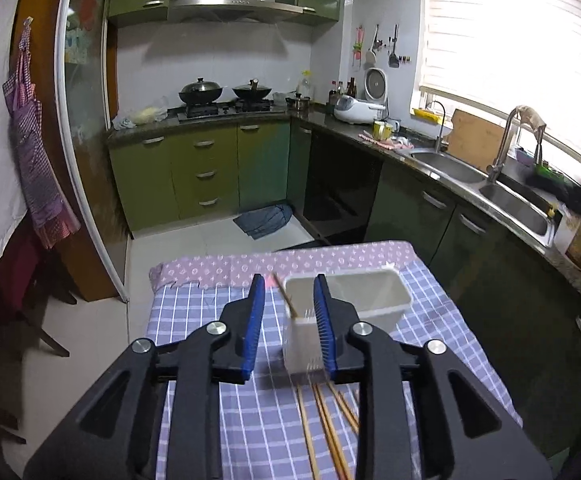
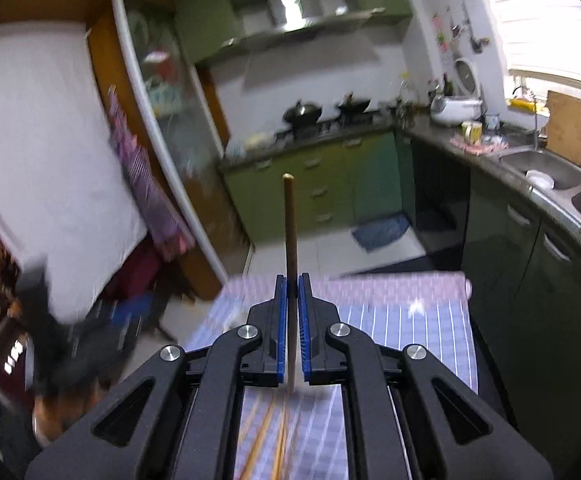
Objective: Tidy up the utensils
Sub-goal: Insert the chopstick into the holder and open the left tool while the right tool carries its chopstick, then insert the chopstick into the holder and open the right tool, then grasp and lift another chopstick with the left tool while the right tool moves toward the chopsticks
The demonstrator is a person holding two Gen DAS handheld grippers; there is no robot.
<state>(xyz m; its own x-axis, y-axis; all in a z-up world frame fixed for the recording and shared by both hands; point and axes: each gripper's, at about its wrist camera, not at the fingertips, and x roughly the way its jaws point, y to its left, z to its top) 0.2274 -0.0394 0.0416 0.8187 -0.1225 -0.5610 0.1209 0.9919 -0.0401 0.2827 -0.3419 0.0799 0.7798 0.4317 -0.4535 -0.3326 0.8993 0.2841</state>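
Observation:
A white plastic utensil holder (image 1: pixel 370 294) stands on the blue checked tablecloth (image 1: pixel 226 312). One wooden chopstick (image 1: pixel 283 295) leans in its near-left corner. My left gripper (image 1: pixel 289 282) hovers over that corner, open, with the blue pads apart on either side of the chopstick and not pressing it. Several loose chopsticks (image 1: pixel 322 432) lie on the cloth beneath the gripper. In the right wrist view, my right gripper (image 2: pixel 291 282) is shut on a single chopstick (image 2: pixel 290 220) that points straight up, held above the loose chopsticks (image 2: pixel 266 432), which are blurred.
The small table ends in a pink patterned cloth edge (image 1: pixel 290 262) at the far side. A dark counter with a double sink (image 1: pixel 506 204) runs along the right. Green cabinets (image 1: pixel 206 172) and a stove (image 1: pixel 226 108) stand at the back, and a blue mat (image 1: pixel 264 220) lies on the floor.

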